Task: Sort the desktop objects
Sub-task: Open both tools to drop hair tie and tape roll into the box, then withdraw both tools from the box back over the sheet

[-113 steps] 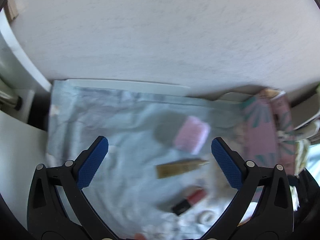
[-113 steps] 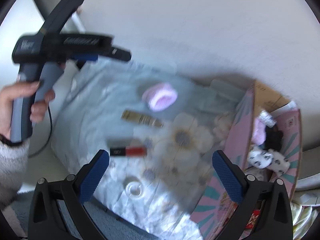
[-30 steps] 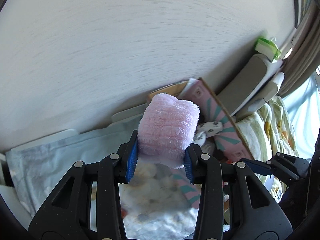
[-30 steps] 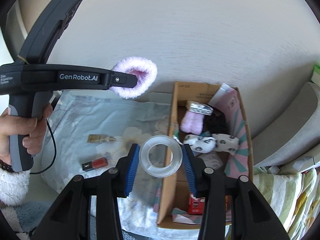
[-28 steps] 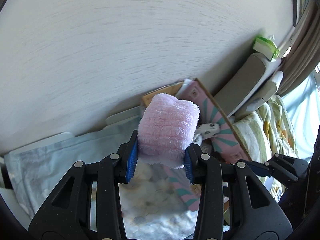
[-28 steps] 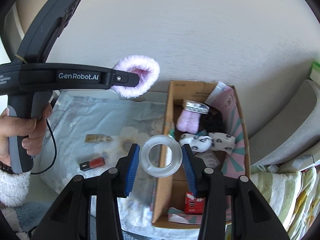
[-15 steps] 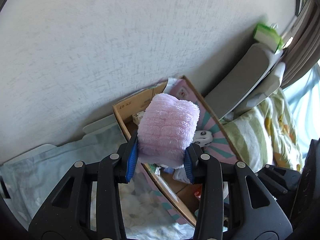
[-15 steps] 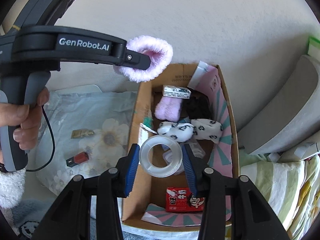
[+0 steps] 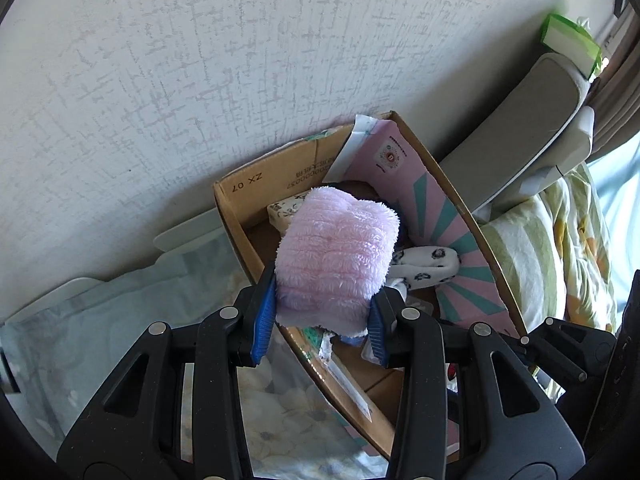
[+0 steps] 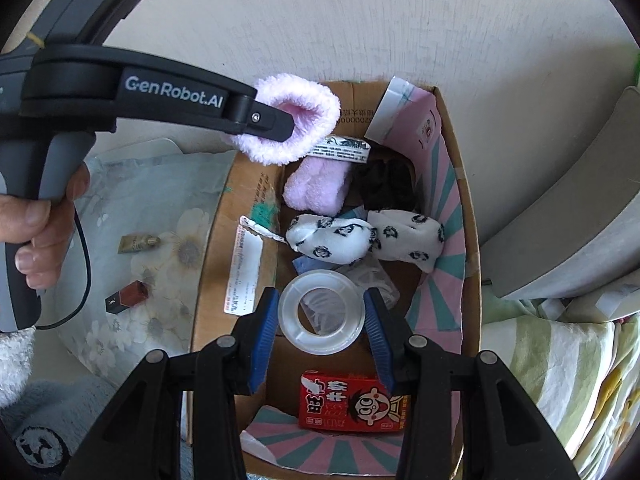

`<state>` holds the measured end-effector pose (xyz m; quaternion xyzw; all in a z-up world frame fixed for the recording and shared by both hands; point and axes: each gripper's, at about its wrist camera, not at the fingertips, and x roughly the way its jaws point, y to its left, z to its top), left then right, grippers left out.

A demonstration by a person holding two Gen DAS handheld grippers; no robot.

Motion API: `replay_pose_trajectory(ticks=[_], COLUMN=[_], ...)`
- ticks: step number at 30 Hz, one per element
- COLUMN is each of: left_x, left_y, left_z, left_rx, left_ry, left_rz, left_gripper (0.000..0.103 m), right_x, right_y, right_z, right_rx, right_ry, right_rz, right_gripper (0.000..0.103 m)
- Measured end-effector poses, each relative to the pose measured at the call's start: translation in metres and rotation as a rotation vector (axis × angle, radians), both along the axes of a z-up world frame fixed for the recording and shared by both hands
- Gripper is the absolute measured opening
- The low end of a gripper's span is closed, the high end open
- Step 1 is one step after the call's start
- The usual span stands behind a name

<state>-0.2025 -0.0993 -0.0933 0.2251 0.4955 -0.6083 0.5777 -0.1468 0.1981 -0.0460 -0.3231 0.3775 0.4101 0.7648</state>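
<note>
Now over the cardboard box (image 10: 460, 216), no longer above the flowered cloth (image 10: 168, 216). Left tool (image 9: 322, 326) partly closed on pink fluffy sock (image 9: 336, 256); right tool (image 10: 320, 334) partly closed on clear tape roll (image 10: 322, 312). Both loads above the box opening, likely ready for release. Lipstick (image 10: 126, 298) and gold tube (image 10: 138, 243) left on cloth.

Cardboard box (image 10: 468, 216) sits against the wall (image 10: 360, 20); socks (image 10: 360, 236) inside it, lipstick (image 10: 126, 298) left of it on the cloth (image 10: 160, 200).
</note>
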Motion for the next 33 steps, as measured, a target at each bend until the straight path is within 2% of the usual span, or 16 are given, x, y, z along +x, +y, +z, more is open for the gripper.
replay_pose_trajectory(ticks=[3,4,5,6,7,9,14,15,18,21,24,26,29,33], left_x=[0.0,0.002,0.002,0.002,0.002,0.001,-0.001,0.0,0.006,0.014,0.021,0.025,0.032,0.039], left_y=[-0.003,-0.006,-0.009,-0.01,-0.01,-0.009,-0.003,-0.001,0.01,0.022,0.037,0.045,0.054,0.083], left_z=[0.001,0.0,0.0,0.0,0.001,0.005,0.023,0.026,0.038,0.043,0.047,0.047,0.042,0.041], left_rx=[0.003,0.008,0.012,0.013,0.013,-0.017,-0.106,-0.117,-0.146,-0.183,-0.235,-0.236,-0.19,-0.241], left_ry=[-0.007,0.005,0.028,0.059,0.078,0.086,0.024,0.019,0.036,0.109,0.146,0.161,0.206,0.226], left_rz=[-0.006,-0.013,-0.023,-0.031,-0.033,-0.038,-0.038,-0.037,-0.028,-0.038,-0.009,0.007,0.009,0.036], left_gripper=[0.039,0.045,0.06,0.073,0.103,0.103,0.103,0.103,0.103,0.103,0.103,0.103,0.103,0.103], right_x=[0.001,-0.001,-0.003,-0.004,-0.004,-0.006,-0.009,-0.01,-0.014,-0.019,-0.024,-0.026,-0.03,-0.039], right_y=[0.004,0.005,0.007,0.009,0.01,0.013,0.011,0.01,0.008,0.008,0.005,0.004,0.003,0.0], right_z=[-0.001,-0.001,-0.001,-0.002,-0.003,-0.004,0.002,0.003,0.006,0.009,0.013,0.014,0.017,0.019], right_rx=[-0.011,-0.013,-0.023,-0.035,-0.046,-0.063,-0.012,-0.003,0.016,0.041,0.054,0.056,0.069,0.1], right_ry=[0.003,-0.013,-0.02,-0.03,-0.041,-0.057,0.0,0.008,-0.004,-0.044,-0.073,-0.08,-0.088,-0.086], right_rz=[0.034,0.05,0.066,0.075,0.081,0.084,0.142,0.15,0.157,0.159,0.159,0.159,0.156,0.161], right_gripper=[0.04,0.04,0.04,0.046,0.063,0.088,0.095,0.103,0.103,0.103,0.103,0.103,0.103,0.103])
